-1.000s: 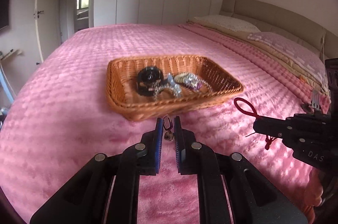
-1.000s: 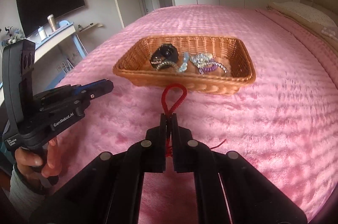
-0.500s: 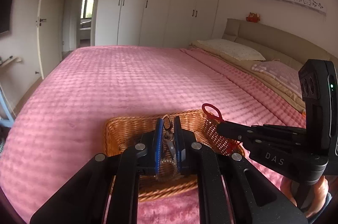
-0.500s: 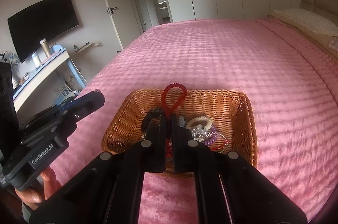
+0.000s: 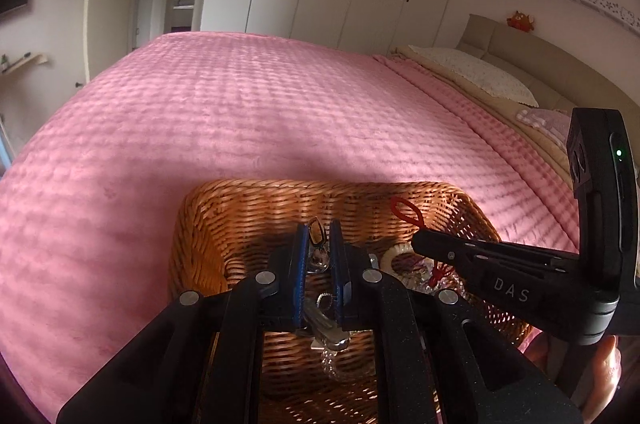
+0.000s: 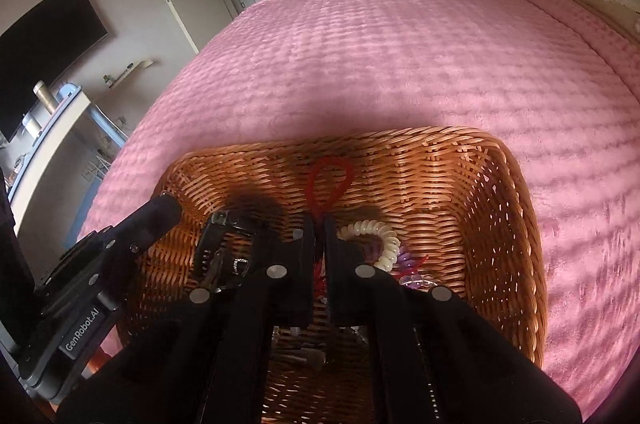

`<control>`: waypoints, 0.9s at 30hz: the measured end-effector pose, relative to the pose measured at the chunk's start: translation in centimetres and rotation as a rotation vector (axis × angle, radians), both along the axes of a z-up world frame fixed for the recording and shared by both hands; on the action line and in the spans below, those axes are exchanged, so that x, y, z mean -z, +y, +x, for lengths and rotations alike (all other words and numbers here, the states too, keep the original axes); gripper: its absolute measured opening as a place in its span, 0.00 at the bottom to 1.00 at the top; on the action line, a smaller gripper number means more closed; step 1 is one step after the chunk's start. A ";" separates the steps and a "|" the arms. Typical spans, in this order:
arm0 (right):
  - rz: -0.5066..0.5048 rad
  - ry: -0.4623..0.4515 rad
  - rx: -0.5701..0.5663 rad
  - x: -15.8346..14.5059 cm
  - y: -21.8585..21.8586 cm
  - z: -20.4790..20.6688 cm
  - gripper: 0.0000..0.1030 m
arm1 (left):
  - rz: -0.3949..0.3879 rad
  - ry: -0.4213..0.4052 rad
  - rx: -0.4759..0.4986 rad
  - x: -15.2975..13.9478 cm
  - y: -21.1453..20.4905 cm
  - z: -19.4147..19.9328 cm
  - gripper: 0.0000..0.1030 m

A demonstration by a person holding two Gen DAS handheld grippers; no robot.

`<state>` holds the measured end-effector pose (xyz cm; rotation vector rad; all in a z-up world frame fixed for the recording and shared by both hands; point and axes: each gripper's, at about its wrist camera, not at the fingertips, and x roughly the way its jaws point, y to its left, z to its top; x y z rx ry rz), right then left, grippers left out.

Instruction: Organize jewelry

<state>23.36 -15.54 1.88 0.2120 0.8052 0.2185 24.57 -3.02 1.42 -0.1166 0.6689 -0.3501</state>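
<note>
L fingers [image 5: 319, 244] pinch small metal charm [image 5: 317, 233], R fingers [image 6: 319, 224] pinch red cord [image 6: 329, 180]; basket [image 6: 460, 160] contents mostly hidden

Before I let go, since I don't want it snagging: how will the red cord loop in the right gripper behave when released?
The red cord loop pinched in the right gripper holds its teardrop shape above the fingers, so it is probably slightly springy, not limp. It looks thin and light, so it should drop softly. Its frayed tail could catch on the woven wicker basket.

Wicker basket [image 6: 500, 192] on pink bed, holding cream spiral bracelet [image 6: 384, 236], black watch [image 6: 212, 244], purple beads [image 6: 408, 260]. Red cord loop [image 6: 330, 180] upright over basket; small metal charm [image 5: 318, 248] likewise.
</note>
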 end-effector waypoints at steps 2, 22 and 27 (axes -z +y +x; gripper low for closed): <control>-0.012 -0.001 -0.001 0.0 0.1 0.1 0.04 | 0.002 0.005 -0.003 0.2 0.1 0.1 0.09; 0.029 -0.227 -0.023 -4.8 -2.3 -11.6 0.43 | -0.113 -0.153 -0.012 -5.2 3.2 -9.1 0.54; -0.027 -0.342 -0.015 -5.8 -1.7 -17.2 0.52 | -0.117 -0.207 -0.034 -6.3 4.0 -14.1 0.64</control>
